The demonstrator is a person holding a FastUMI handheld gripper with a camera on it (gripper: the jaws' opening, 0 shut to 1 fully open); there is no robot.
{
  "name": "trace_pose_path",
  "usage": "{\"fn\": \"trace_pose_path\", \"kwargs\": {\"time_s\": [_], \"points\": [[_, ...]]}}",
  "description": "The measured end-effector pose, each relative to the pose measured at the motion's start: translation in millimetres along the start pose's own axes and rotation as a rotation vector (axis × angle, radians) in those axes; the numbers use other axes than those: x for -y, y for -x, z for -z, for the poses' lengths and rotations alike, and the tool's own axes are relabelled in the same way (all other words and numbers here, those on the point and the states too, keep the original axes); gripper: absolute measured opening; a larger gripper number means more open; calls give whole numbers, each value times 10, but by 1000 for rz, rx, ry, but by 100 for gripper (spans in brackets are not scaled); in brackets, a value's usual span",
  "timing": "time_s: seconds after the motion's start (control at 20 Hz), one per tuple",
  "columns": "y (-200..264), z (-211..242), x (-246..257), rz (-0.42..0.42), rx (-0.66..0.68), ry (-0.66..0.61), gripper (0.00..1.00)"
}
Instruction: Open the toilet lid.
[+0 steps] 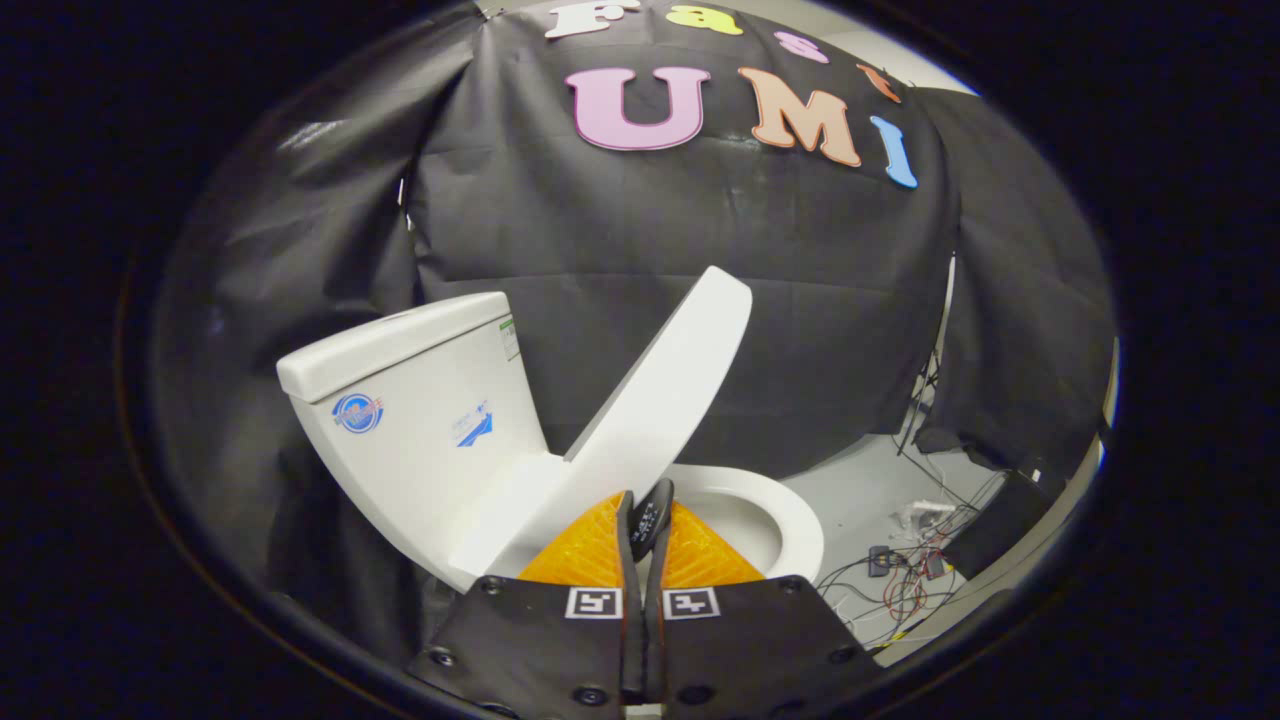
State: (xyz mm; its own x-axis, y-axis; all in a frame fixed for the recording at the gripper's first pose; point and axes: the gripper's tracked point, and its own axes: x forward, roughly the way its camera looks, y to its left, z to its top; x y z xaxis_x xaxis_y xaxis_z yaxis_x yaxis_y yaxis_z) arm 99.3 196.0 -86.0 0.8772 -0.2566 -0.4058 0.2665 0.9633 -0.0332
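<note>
Claw [643,520]: fingers together, tips against the lid's [655,400] lower edge, gripping nothing.
Lid: stood half raised.
Bowl [790,520]: contents hidden.

We cannot see the lower edge of the toilet lid [655,400], hidden behind the claw [645,520], whose fingers lie close together. The toilet bowl's [790,520] near-left rim is covered too. The stickers on the tank [420,420] are too small to make out.
</note>
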Motion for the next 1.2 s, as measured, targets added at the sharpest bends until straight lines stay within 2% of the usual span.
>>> {"fn": "trace_pose_path", "kwargs": {"time_s": [0.75, 1.2], "points": [[25, -182, -220, 67, 63, 92, 1], [1, -375, -529, 71, 139, 130, 1]]}}
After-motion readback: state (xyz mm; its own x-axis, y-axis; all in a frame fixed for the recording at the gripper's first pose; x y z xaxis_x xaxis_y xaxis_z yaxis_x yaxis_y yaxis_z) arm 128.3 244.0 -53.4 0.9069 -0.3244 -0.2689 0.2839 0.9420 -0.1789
